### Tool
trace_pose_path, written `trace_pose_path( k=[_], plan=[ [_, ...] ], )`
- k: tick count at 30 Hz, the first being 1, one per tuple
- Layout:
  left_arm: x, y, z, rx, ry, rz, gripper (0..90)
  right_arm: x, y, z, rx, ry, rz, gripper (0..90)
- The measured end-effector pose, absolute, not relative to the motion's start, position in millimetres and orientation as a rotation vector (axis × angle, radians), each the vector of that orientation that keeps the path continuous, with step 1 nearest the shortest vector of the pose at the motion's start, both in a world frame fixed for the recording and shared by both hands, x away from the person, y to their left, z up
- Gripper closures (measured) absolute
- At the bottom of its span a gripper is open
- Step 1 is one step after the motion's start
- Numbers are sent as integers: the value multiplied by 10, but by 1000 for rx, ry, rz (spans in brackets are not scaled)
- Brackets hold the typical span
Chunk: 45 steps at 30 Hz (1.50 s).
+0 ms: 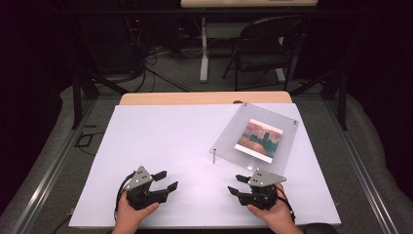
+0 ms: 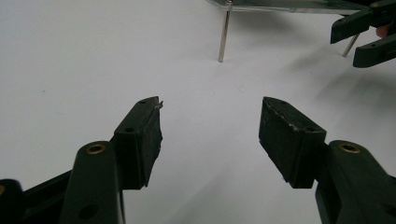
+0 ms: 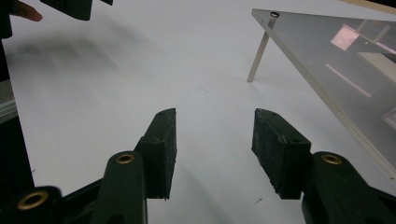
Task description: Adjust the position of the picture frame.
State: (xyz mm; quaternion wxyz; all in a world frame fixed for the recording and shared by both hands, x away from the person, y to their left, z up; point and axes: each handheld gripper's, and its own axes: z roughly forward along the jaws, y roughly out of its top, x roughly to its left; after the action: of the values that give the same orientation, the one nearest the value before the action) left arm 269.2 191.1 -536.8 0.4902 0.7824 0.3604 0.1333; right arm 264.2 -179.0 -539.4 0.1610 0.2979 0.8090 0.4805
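The white surface carries a clear plate standing on thin metal legs, placed toward the far right. A small picture in orange and blue tones lies under or within the plate (which of the two cannot be told). One leg at the plate's near-left corner stands upright on the surface.

The left gripper is held in the person's left hand near the front edge, left of centre. Its fingers stand wide apart with nothing between them, low over bare surface; the leg appears ahead of them in the left gripper view.

The right gripper is held in the right hand near the front edge, right of centre, just in front of the plate's near corner and apart from it. Its fingers are likewise wide and empty. In the right gripper view the plate's edge runs along the right side, raised above the surface on its leg.

The two grippers are apart, angled slightly toward each other. A folding chair stands on the floor beyond the surface.
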Motion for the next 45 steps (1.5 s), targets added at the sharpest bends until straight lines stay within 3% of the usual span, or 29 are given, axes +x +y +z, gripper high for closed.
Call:
trace_pose_path(
  k=[24,45],
  plan=[
    [2776,1793,-5364,1901,908,319,393,2589,-1841,-5308,858,2268,1349,461],
    [3393,1237,-5379,1942,849,240,541,2590,-2034,-5245,940,2205,1373,558]
  ],
)
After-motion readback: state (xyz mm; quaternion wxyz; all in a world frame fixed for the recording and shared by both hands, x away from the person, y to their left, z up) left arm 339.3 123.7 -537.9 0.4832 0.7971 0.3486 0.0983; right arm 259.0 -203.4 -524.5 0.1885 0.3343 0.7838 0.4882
